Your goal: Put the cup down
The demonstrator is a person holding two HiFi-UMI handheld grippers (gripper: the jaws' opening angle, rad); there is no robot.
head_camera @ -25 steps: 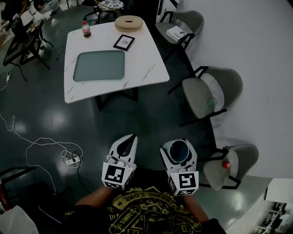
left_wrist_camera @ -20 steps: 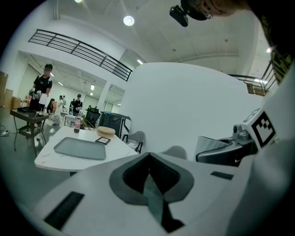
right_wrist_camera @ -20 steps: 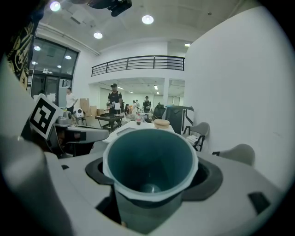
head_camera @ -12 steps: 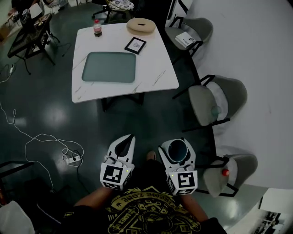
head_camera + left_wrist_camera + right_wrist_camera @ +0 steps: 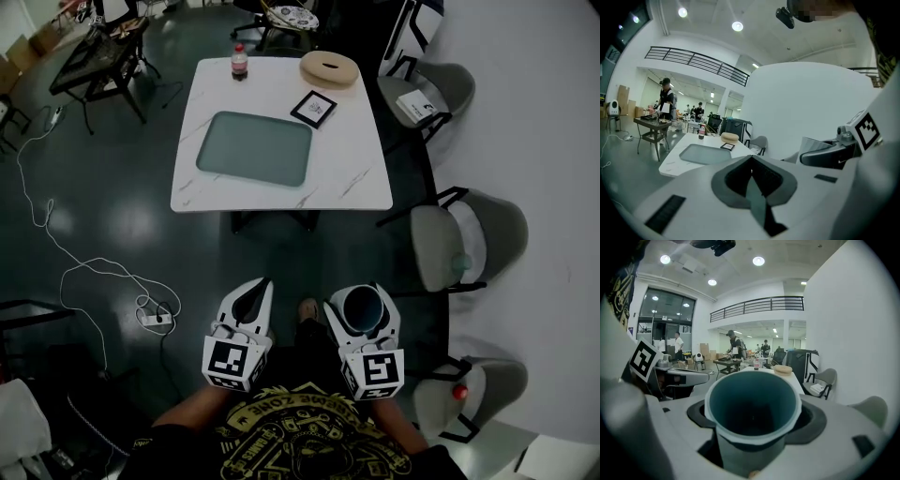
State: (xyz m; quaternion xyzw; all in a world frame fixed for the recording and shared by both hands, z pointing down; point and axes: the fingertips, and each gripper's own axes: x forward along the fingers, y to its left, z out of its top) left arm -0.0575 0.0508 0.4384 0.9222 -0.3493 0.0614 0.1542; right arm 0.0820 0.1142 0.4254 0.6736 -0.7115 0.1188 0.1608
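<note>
The jaws of the right gripper [image 5: 363, 302] clamped the upright teal cup [image 5: 752, 413]; the left gripper's [image 5: 262, 285] jaws stood pressed together. Ahead of both lay open dark floor [image 5: 281, 258], then the white table's [image 5: 366, 183] near edge. Farther beyond, the red-labelled bottle's [image 5: 239, 62] print was too small to read.

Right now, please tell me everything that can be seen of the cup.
The cup is a teal tumbler with a pale rim, plastic by its look, widening to the mouth, apparently empty. It sits mouth up between the tongs of the right gripper, which press its sides, above the floor, short of the white table.
</note>
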